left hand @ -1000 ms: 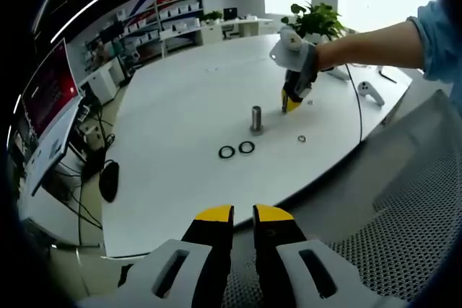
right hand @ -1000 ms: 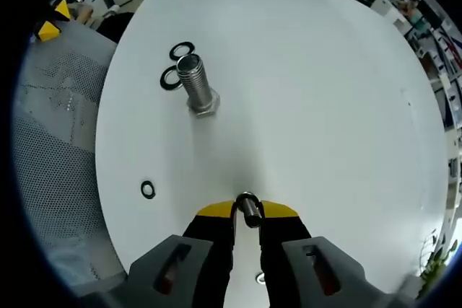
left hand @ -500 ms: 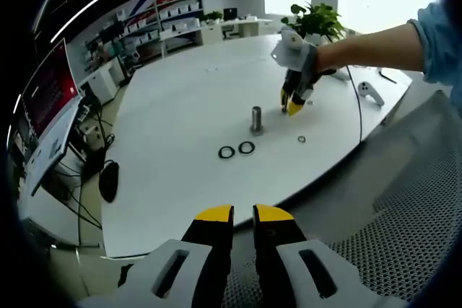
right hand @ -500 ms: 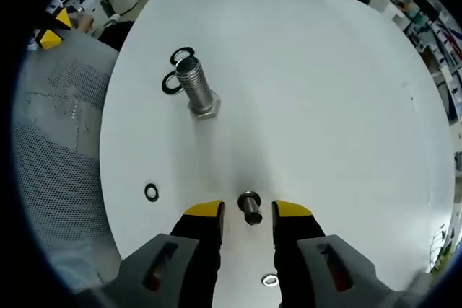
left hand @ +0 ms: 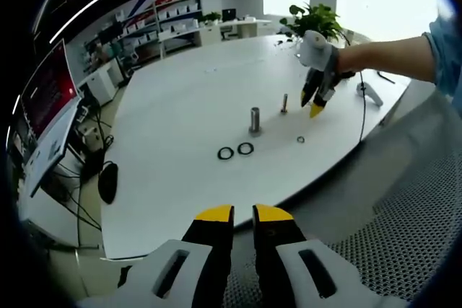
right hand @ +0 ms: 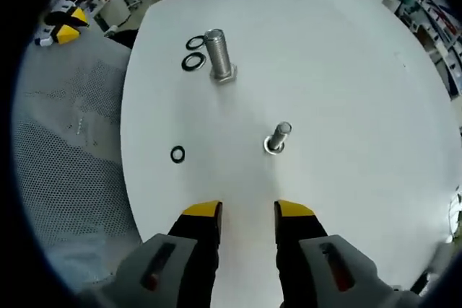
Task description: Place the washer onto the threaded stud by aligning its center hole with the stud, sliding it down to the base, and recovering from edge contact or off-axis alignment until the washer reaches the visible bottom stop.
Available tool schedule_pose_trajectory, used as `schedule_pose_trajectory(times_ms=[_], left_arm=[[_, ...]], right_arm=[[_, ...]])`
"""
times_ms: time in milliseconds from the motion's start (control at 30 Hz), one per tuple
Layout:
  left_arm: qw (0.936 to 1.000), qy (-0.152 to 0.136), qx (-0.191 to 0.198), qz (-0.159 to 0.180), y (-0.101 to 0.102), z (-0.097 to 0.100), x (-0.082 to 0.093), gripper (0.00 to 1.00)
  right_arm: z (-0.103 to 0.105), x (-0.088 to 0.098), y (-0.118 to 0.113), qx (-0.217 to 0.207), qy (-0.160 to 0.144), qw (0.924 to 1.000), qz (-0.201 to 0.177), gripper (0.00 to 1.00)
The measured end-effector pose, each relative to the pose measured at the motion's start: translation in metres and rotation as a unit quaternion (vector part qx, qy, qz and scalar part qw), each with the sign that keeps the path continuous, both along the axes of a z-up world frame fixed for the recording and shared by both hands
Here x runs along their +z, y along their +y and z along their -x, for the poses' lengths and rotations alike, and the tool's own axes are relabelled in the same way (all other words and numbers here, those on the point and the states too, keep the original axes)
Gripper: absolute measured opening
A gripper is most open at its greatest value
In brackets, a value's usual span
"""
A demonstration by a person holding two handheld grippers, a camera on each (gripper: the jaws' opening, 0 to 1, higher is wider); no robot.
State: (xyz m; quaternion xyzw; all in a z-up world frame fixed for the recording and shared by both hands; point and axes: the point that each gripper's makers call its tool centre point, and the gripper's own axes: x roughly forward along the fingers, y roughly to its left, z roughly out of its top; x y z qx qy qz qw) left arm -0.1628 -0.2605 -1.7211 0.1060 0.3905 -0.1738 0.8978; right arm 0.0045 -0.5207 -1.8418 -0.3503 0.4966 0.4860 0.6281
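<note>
I see a potted plant (left hand: pixel 315 18) at the white table's (left hand: pixel 188 99) far edge. A monitor (left hand: pixel 48 95) stands off its left side, and a white controller (left hand: pixel 369 92) lies on the right.

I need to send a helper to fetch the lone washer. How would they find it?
On the round white table, two studs stand upright: a large stud and a small stud. The lone washer lies flat beside the small one, near the table edge, apart from the paired washers by the large stud.

No text, label or number can be read anywhere.
</note>
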Motion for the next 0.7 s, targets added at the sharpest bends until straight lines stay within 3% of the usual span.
schedule_pose_trajectory(times_ms=[267,633,667,700], left_arm=[[1.0,0.0,-0.003,-0.001,0.0,0.0,0.0,0.08],[0.9999,-0.003,-0.01,-0.001,-0.003,0.001,0.001,0.08],[0.9999,-0.003,-0.011,-0.001,-0.003,0.001,0.001,0.08],[0.9999,-0.003,-0.01,-0.001,-0.002,0.001,0.001,0.08]], right_arm=[[0.01,-0.003,-0.037,-0.034,0.003,0.999,0.028,0.3],[0.027,-0.016,-0.069,-0.041,0.014,0.9959,0.08,0.3],[0.026,-0.014,-0.074,-0.063,-0.002,0.9937,0.093,0.29],[0.026,-0.013,-0.072,-0.041,-0.002,0.9955,0.086,0.28]])
